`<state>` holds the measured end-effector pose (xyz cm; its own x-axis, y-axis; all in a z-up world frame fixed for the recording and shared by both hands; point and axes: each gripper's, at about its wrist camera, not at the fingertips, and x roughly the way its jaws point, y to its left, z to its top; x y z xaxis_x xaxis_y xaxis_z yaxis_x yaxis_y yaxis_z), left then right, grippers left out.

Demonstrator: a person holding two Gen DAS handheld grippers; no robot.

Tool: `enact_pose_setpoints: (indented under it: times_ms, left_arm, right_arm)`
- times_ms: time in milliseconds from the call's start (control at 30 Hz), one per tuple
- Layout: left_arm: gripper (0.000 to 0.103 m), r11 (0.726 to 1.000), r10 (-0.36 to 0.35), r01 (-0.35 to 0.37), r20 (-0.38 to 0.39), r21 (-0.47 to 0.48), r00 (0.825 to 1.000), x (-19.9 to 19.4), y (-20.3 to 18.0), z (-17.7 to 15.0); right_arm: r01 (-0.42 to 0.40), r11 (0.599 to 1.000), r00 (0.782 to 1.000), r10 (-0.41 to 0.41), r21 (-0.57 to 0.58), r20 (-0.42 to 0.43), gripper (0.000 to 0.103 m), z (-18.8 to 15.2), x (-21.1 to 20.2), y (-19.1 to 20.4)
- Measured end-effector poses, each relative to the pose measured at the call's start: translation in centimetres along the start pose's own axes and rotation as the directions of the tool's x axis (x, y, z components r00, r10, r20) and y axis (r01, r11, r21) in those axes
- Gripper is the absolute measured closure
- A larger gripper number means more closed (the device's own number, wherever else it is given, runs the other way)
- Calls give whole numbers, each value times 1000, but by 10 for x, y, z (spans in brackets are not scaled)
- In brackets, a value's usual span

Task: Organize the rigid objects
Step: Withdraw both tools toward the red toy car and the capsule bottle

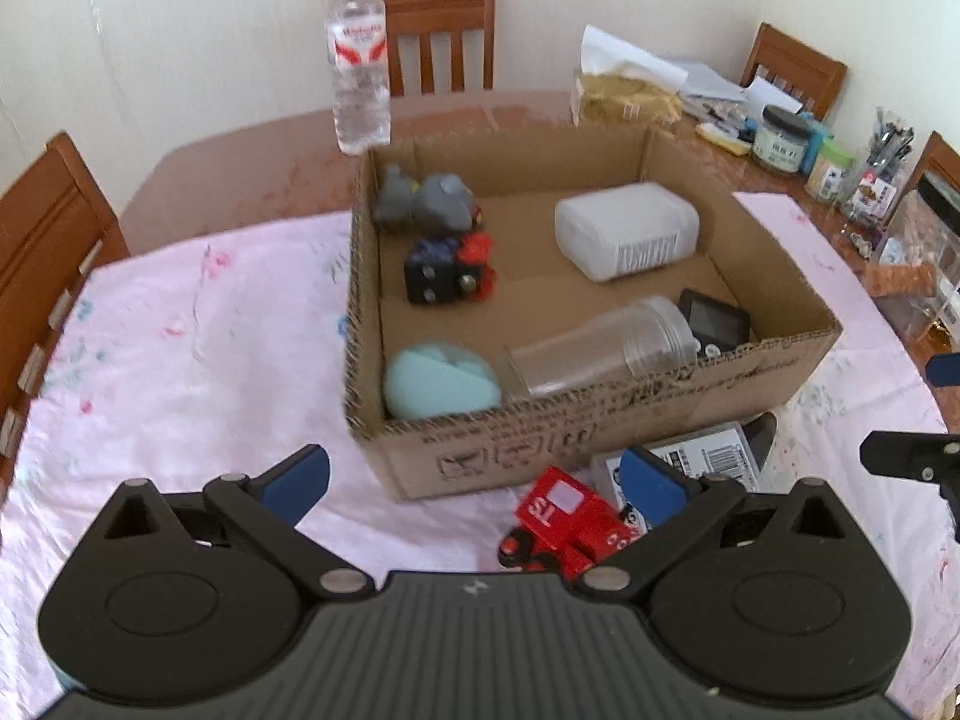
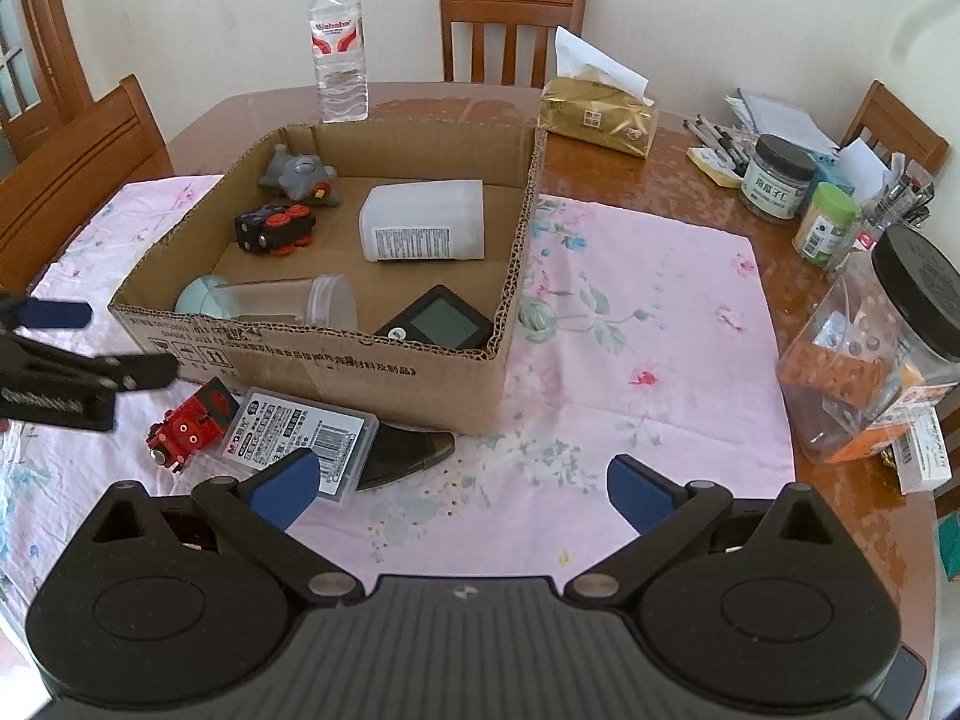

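**Red train waiting outside the box, both grippers empty**

The red train (image 2: pixel 186 429) is lying on the cloth (image 2: pixel 630 324) just outside the box's (image 2: pixel 384 384) near wall, towards its left corner, touching a flat clear case (image 2: pixel 303 432) with a barcode label. A dark wedge-shaped thing (image 2: pixel 405 450) is poking out from under that case's right end. These three are what you are still leaving outside; inside the box a grey toy (image 2: pixel 300 174), a black-and-red toy (image 2: pixel 273 231), a white container (image 2: pixel 426 219), a clear jar (image 2: pixel 288 303) on its side, a teal round thing (image 2: pixel 201 297) and a small screen device (image 2: pixel 435 321) are already sitting.

So you are, by my reading, between placements and going for the next pick. Your left gripper (image 1: pixel 474 483) is hovering spread wide and empty, with the train (image 1: pixel 564 519) just ahead between its fingers, nearer the right one. Your right gripper (image 2: pixel 459 480) is also standing wide open, holding nothing, over bare cloth near the front edge, with the case beside its left finger.

The train looks like the natural next pick for the left: you would be lowering around its body, centring it, and closing across its narrow sides. It is small, hard and blocky, red with a pale patch on top and black wheels, tipped at an angle. Mind the case touching it; it may be dragged along.
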<state>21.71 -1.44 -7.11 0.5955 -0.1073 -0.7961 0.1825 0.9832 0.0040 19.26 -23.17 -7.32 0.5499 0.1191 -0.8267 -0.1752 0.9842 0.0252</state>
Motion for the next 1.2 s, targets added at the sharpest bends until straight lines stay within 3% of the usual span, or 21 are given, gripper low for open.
enact_pose_setpoints:
  times_ms: [100,500,967,1067,1200]
  left_arm:
    - [1,999,-3,2,-22,-37,1000,10,-6,-1]
    - [1,993,90,-98,-115,-67,989,36,-12,-18]
    - [0,986,133,-146,-153,-79,979,22,56,-61]
    - [1,976,170,-188,-162,-106,972,21,74,-67]
    - [1,973,160,-184,-164,-142,973,18,87,-72]
  right_arm:
    - [-17,1000,1000,17,0,-5,0,1,4,-6]
    - [-92,995,995,90,-40,-41,0,3,24,-20]
    - [-195,965,978,178,-178,-104,0,-8,27,59]
    - [-240,952,969,221,-190,-112,0,-12,27,75]
    - [-274,937,960,255,-218,-113,0,-12,28,92]
